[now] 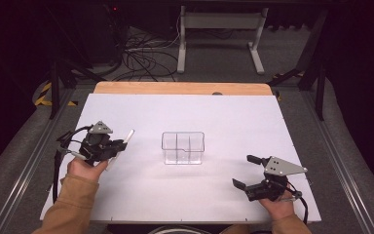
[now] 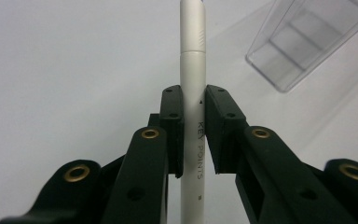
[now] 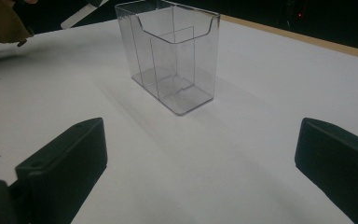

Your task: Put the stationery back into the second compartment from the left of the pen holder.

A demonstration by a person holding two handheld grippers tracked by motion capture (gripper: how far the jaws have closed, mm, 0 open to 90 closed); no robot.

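A white pen [image 2: 193,70] with grey lettering runs upright between the two black pads of my left gripper [image 2: 194,122], which is shut on it. From above, that gripper [image 1: 118,145] hangs over the left side of the white table, and the pen [image 1: 127,136] sticks out past its jaws. A clear plastic holder [image 1: 183,147] with inner dividers stands at the table's middle; the same holder [image 3: 172,56] shows ahead of my right gripper [image 3: 200,163]. My right gripper [image 1: 246,171] rests near the front right, jaws wide open, nothing between them.
The white board [image 1: 185,112] lies on a wooden table top whose far edge [image 1: 180,88] shows. Beyond it are a white desk frame [image 1: 219,34] and loose cables [image 1: 146,58] on the floor. A sleeve [image 1: 70,204] comes in at the bottom left.
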